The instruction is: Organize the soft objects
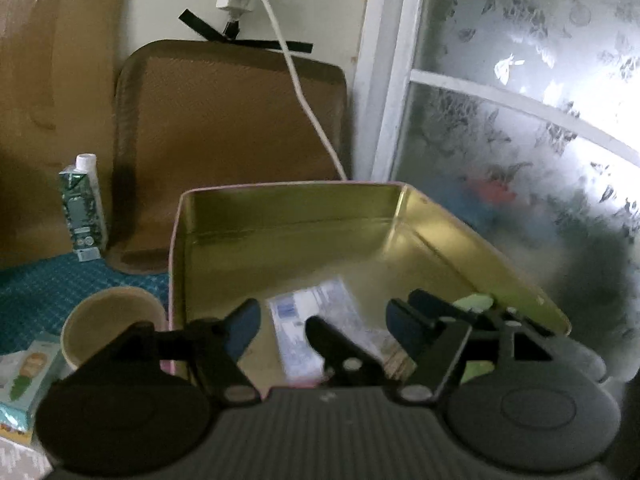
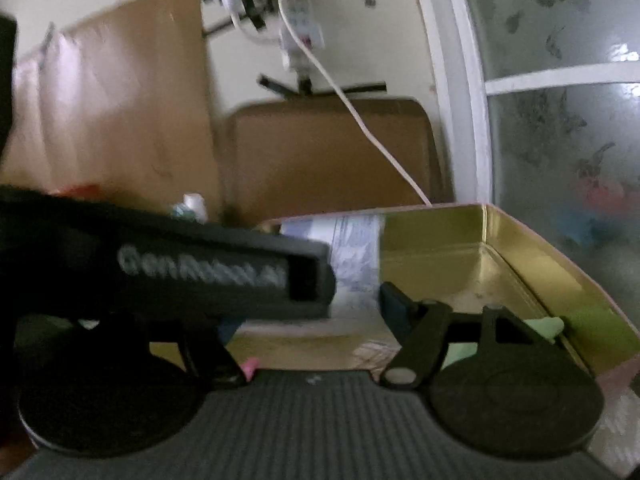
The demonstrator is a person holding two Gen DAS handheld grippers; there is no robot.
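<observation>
A gold metal tin (image 1: 288, 216) with a pink outside stands open in front of me; it also shows in the right wrist view (image 2: 440, 248). Inside lie a white-and-blue tissue pack (image 1: 316, 320), a light green soft piece (image 1: 474, 304) and a brownish item. My left gripper (image 1: 320, 320) is open above the tin's near edge, over the tissue pack. The right gripper's fingers cross into the left wrist view beside it. My right gripper (image 2: 312, 304) is open over the tin; the left gripper's black body (image 2: 180, 272) hides its left finger. The tissue pack (image 2: 356, 248) and green piece (image 2: 544, 326) show there.
A paper cup (image 1: 108, 324) stands left of the tin on a blue patterned mat (image 1: 48, 292). A green carton (image 1: 82, 208) stands behind it. A brown tray (image 1: 228, 140) leans on the wall. A white cable (image 1: 304, 100) hangs down. A frosted window (image 1: 520, 120) is at right.
</observation>
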